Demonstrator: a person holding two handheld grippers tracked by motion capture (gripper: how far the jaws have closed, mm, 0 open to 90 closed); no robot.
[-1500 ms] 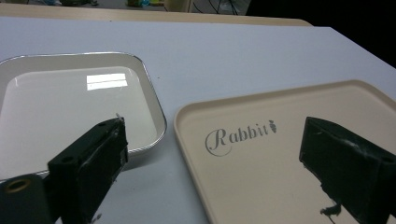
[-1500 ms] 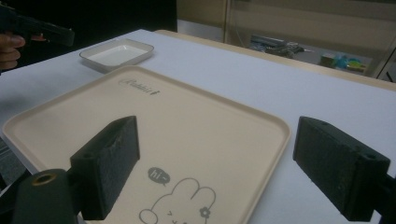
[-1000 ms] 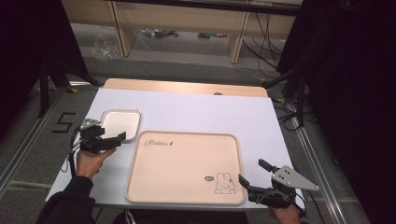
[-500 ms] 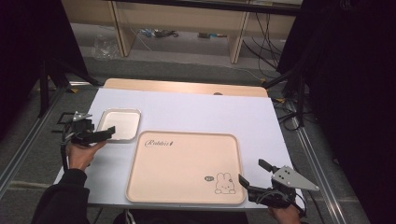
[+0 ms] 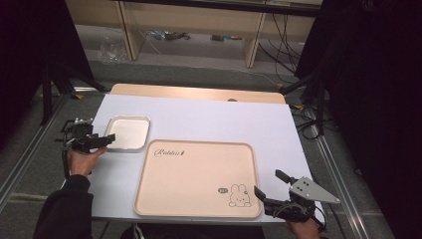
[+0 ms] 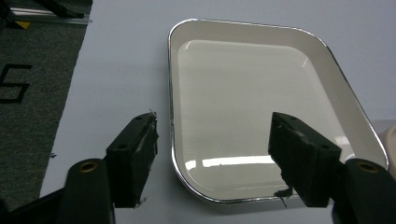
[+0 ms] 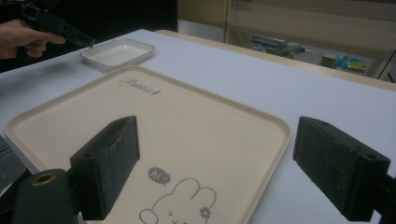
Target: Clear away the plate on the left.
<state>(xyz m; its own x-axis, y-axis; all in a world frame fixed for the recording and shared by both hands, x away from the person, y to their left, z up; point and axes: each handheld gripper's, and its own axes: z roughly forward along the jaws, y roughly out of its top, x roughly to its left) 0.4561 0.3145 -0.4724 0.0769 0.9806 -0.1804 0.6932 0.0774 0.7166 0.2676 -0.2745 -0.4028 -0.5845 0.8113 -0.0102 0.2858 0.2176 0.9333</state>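
Observation:
A small white tray with a shiny rim (image 5: 128, 133) lies at the left of the white table top. My left gripper (image 5: 103, 141) reaches its left edge. In the left gripper view the jaws (image 6: 215, 154) straddle the near left corner of the small tray (image 6: 243, 93). One pad is outside the rim and the other over the inside. They have just been closing, and neither pad touches the rim. A large beige tray with a rabbit drawing (image 5: 196, 177) lies in front. My right gripper (image 5: 267, 182) stands open at its near right corner, with nothing between the jaws (image 7: 224, 168).
The white sheet (image 5: 209, 117) covers the table, with a wooden strip along its far edge. Shelves and cables stand on the floor beyond. Metal rails run along both sides of the table. In the right gripper view the small tray (image 7: 116, 53) and the left gripper (image 7: 60, 29) show at far left.
My left hand has moved left and a little farther up the table, to the small tray's left edge. The right gripper has kept still.

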